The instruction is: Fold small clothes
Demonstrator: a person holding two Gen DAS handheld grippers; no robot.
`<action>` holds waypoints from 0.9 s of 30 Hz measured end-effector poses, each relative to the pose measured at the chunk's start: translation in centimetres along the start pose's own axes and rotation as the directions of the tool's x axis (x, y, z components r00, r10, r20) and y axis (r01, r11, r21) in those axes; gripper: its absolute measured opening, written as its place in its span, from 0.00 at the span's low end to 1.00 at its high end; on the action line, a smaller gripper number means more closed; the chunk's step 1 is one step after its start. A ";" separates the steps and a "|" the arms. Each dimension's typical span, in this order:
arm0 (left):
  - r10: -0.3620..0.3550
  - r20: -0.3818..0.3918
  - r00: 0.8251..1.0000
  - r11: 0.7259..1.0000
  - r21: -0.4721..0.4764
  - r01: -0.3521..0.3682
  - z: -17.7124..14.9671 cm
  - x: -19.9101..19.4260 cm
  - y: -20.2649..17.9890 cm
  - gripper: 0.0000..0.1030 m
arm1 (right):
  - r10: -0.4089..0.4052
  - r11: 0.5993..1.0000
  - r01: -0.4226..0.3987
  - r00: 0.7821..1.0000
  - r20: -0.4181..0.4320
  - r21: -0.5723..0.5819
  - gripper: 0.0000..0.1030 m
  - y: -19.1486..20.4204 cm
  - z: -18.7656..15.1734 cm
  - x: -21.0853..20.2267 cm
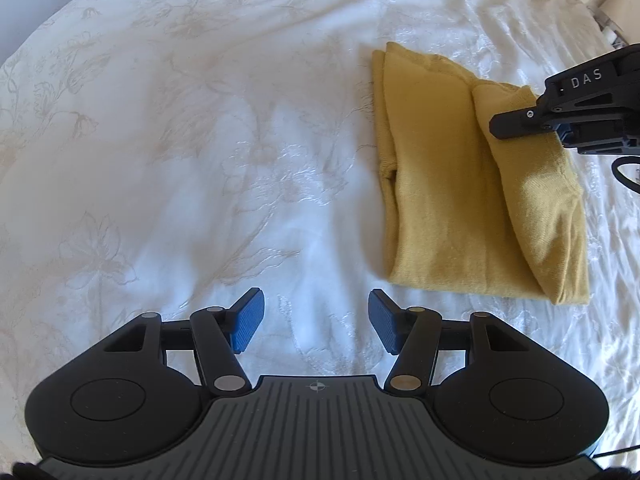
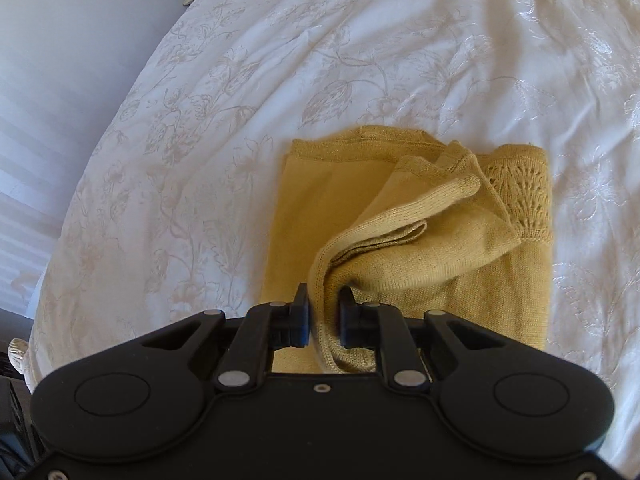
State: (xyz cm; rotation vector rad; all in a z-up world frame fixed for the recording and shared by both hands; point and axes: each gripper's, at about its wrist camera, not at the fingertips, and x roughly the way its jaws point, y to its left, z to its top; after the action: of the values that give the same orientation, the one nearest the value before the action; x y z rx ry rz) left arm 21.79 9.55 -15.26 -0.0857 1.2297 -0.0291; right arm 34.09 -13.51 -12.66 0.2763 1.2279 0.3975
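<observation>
Right claw [image 2: 324, 316] is pinching a flap of the yellow sweater [image 1: 452, 200] lying folded mid-bed [image 1: 200, 120], left claw [image 1: 316, 322] spread over bare sheet (holding nothing), so I reckon that thin pinch could slip and undo the fold.

— What do the grippers look like?
— The left gripper [image 1: 316, 322] is matte black with ribbed blue pads [image 1: 249, 320], silver pivot pins behind them; the right gripper [image 2: 323, 318] reads "DAS" in white.
</observation>
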 end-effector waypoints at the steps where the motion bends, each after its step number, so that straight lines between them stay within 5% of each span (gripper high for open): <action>1: -0.001 -0.003 1.000 1.000 -0.006 0.001 -0.1 0.0 0.5 0.55 | -0.012 1.000 0.012 1.000 -0.004 -0.003 0.21 0.5 0.0 0.5; 8: -0.009 -0.014 1.000 0.999 -0.045 0.008 0.3 0.2 2.9 0.55 | -0.045 0.999 0.045 0.998 -0.046 -0.004 0.29 2.7 0.1 3.6; 14: -0.031 -0.027 0.999 0.999 -0.035 0.030 0.9 0.6 3.2 0.55 | 0.133 0.991 -0.133 0.990 -0.035 0.005 0.29 3.4 0.1 2.7; 18: -0.044 -0.019 0.999 0.999 -0.011 0.044 2.1 0.6 2.7 0.55 | 0.164 0.986 -0.164 0.986 0.015 -0.014 0.29 3.4 0.0 0.7; 27: -0.113 0.060 0.992 0.993 0.052 0.110 8.2 0.1 0.4 0.55 | 0.022 0.999 -0.026 0.996 0.087 0.043 0.29 -1.7 -2.0 -1.6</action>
State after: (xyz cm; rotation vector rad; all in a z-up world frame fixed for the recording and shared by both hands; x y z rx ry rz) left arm 29.52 10.32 -12.72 -0.1117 1.1599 -0.1527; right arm 31.95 -15.69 -12.66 0.3430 1.1501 0.3758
